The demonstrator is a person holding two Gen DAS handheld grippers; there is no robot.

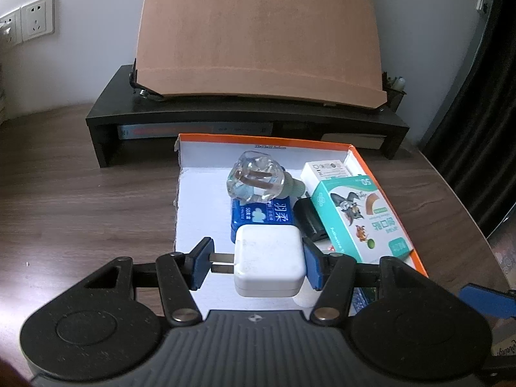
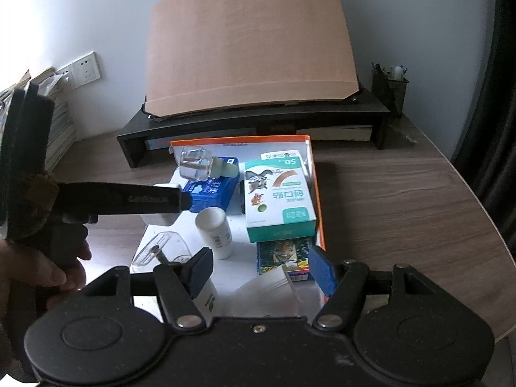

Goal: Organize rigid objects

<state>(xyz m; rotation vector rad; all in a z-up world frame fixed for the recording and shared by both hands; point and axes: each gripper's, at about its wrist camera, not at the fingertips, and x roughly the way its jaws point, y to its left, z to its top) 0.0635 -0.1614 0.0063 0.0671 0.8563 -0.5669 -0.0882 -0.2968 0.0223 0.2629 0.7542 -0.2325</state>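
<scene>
My left gripper (image 1: 258, 266) is shut on a white power adapter (image 1: 269, 267), held low over the near part of the orange-rimmed white box tray (image 1: 206, 200). The adapter's prongs rest against the left pad. In the right wrist view one of the left gripper's fingers (image 2: 145, 199) crosses the tray from the left, with the adapter (image 2: 161, 220) behind it. My right gripper (image 2: 262, 272) hangs open above the tray's near end. Below its gap lies a white folded piece (image 2: 267, 290), which the pads do not touch.
The tray holds a clear glass bottle (image 1: 254, 175) on a blue box (image 1: 262, 217), a teal plaster box (image 2: 277, 200), a white cylinder bottle (image 2: 214, 229), a clear plastic case (image 2: 158, 248) and a tiger-print box (image 2: 283, 254). Behind stand a black riser (image 1: 245, 116) with a brown board, and a pen holder (image 2: 388, 88).
</scene>
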